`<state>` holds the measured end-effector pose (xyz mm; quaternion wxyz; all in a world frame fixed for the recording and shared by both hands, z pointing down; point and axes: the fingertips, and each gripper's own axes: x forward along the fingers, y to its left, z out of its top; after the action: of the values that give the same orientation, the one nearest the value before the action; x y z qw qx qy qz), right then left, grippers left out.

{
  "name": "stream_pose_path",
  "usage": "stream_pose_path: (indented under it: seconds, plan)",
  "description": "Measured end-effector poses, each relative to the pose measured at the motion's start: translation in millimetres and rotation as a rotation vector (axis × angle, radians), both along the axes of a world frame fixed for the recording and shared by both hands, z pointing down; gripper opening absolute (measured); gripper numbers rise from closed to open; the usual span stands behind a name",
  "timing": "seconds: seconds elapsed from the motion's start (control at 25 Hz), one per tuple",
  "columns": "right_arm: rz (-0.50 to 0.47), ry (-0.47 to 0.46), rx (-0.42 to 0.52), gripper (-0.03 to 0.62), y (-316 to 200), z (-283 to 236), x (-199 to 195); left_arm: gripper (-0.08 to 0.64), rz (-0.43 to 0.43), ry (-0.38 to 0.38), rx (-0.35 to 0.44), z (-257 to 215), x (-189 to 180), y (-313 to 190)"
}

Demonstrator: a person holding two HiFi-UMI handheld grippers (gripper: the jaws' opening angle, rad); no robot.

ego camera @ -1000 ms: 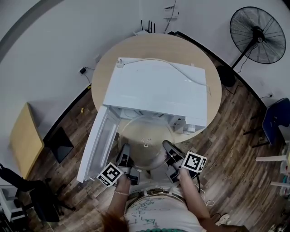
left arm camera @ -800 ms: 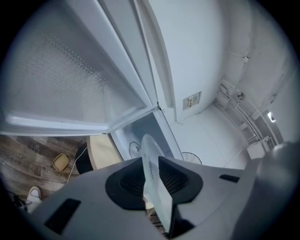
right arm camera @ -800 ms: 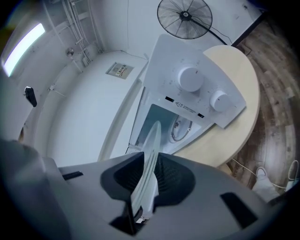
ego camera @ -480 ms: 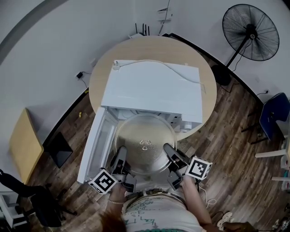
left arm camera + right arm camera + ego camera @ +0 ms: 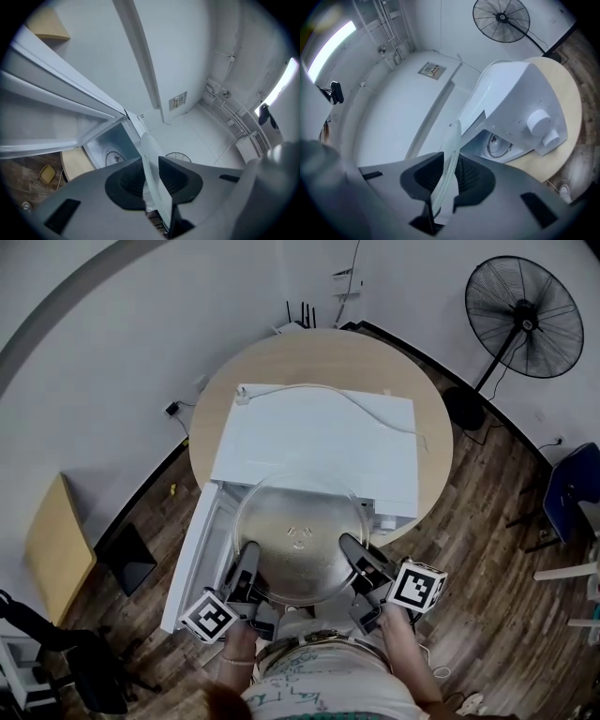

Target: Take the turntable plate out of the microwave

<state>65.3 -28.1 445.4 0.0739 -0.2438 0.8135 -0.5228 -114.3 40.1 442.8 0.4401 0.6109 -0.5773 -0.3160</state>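
Wood flooring lay under a round, pale table, and a white microwave took up most of the tabletop. A black pedestal fan stood on the floor well apart from the table, near the wall. The microwave's door hung open toward the person's left. The glass turntable plate was held roughly level in the air in front of the open cavity, with its far rim overlapping the front edge of the microwave's top in the head view. The left gripper held the plate's near left rim and the right gripper its near right rim. In the left gripper view the fingers were clamped on the plate's edge, seen edge-on between the ribbed pads. The right gripper view showed that gripper's fingers closed on the rim in the same way. Inside the cavity, the roller ring sat bare on the floor of the oven.
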Motion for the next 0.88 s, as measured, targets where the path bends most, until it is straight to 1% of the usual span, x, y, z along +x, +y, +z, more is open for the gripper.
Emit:
stream_pose_path:
  seconds: [0.08,0.2,0.32,0.44,0.6,0.68,0.72,0.8,0.84,0.88]
  plan:
    - [-0.014,0.013,0.0,0.061,-12,0,0,0.083,-0.003,0.004,0.014,-4,1,-12]
    - [-0.038,-0.026,0.03,0.061,-31,-17,-8,0.083,0.004,-0.016,0.049,-13,0,-32]
    - [-0.029,-0.021,0.044,0.064,-50,-25,-14,0.083,0.002,-0.011,0.058,-17,-4,-50]
    - [-0.002,0.013,0.052,0.072,-65,-27,-17,0.083,0.026,-0.029,0.066,-20,-9,-70]
    - [0.043,0.059,0.063,0.075,-82,-30,-20,0.083,0.071,-0.018,0.069,-25,-14,-96]
    - [0.072,0.099,0.057,0.081,-88,-26,-21,0.083,0.088,0.001,0.044,-21,-16,-107]
    - [0.085,0.116,0.05,0.083,-90,-24,-21,0.084,0.097,-0.001,0.022,-18,-18,-111]
    - [0.11,0.135,0.035,0.086,-94,-20,-23,0.087,0.121,-0.024,-0.007,-16,-21,-118]
    - [0.123,0.139,0.028,0.086,-96,-19,-24,0.089,0.141,-0.045,-0.006,-18,-21,-123]
    - [0.136,0.143,0.021,0.086,-98,-19,-25,0.093,0.165,-0.094,-0.003,-22,-23,-129]
